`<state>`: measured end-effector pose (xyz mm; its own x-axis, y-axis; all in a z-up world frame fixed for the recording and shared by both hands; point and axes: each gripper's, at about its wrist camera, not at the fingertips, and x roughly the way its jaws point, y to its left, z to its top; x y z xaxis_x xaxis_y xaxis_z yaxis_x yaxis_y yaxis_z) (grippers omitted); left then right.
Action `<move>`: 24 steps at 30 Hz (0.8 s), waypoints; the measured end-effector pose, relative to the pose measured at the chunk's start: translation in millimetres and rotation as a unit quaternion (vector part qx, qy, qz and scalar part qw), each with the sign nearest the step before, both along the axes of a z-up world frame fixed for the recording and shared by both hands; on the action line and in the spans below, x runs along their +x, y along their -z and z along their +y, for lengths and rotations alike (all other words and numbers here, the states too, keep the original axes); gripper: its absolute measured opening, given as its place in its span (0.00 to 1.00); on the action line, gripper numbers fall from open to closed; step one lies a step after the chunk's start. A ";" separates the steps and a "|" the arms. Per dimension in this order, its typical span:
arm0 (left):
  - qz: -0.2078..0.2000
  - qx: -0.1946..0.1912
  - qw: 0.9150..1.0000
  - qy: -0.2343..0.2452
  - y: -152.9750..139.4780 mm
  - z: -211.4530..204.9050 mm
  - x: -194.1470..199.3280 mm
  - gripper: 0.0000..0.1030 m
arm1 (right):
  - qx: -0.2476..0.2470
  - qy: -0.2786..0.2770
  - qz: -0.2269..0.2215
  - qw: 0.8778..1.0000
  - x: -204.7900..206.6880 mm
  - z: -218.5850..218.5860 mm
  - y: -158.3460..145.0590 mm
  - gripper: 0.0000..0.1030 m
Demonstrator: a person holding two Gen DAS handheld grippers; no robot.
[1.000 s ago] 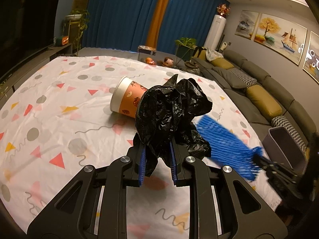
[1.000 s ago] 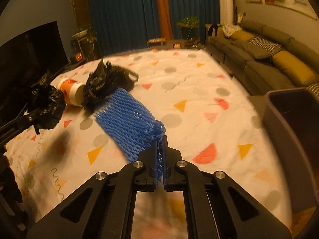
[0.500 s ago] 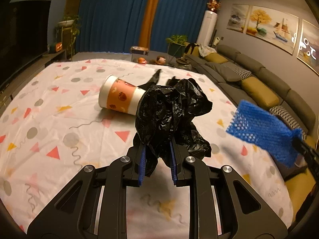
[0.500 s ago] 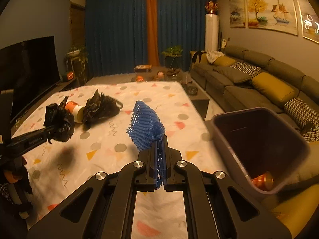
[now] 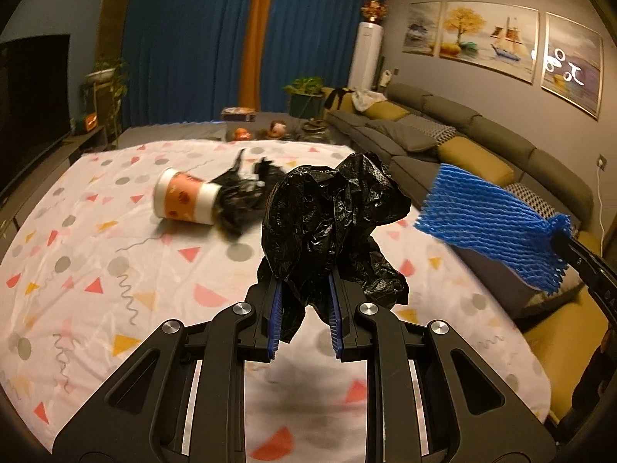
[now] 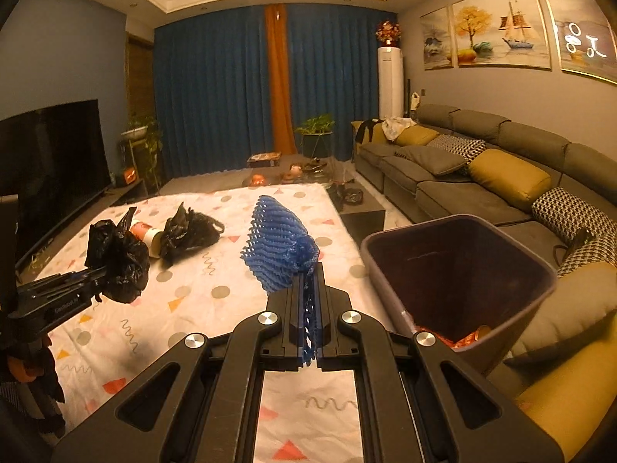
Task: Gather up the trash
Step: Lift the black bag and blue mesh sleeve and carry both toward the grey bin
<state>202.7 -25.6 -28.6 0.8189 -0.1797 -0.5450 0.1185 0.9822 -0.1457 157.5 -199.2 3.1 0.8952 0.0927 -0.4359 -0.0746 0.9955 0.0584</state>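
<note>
Your left gripper is clamped on a crumpled black plastic bag, held up off the patterned sheet. Your right gripper is pinched tight on a blue foam net sleeve, also in the air, just beside the dark trash bin that stands off the sheet's right edge. Some orange trash lies in the bin's bottom. A paper cup lies on its side near the sheet's far edge, touching another black bag.
</note>
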 end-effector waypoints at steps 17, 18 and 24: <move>-0.007 0.011 0.996 0.089 -11.9 -111.2 7.2 0.19 | 0.023 0.080 -0.008 0.996 -10.2 -72.2 7.5 0.05; -0.009 0.011 0.995 0.097 -12.9 -120.6 8.9 0.19 | 0.023 0.083 -0.008 0.996 -10.6 -74.1 8.6 0.05; -0.018 0.016 0.991 0.130 -16.0 -162.0 20.2 0.19 | 0.026 0.110 -0.012 0.994 -8.9 -94.2 13.1 0.05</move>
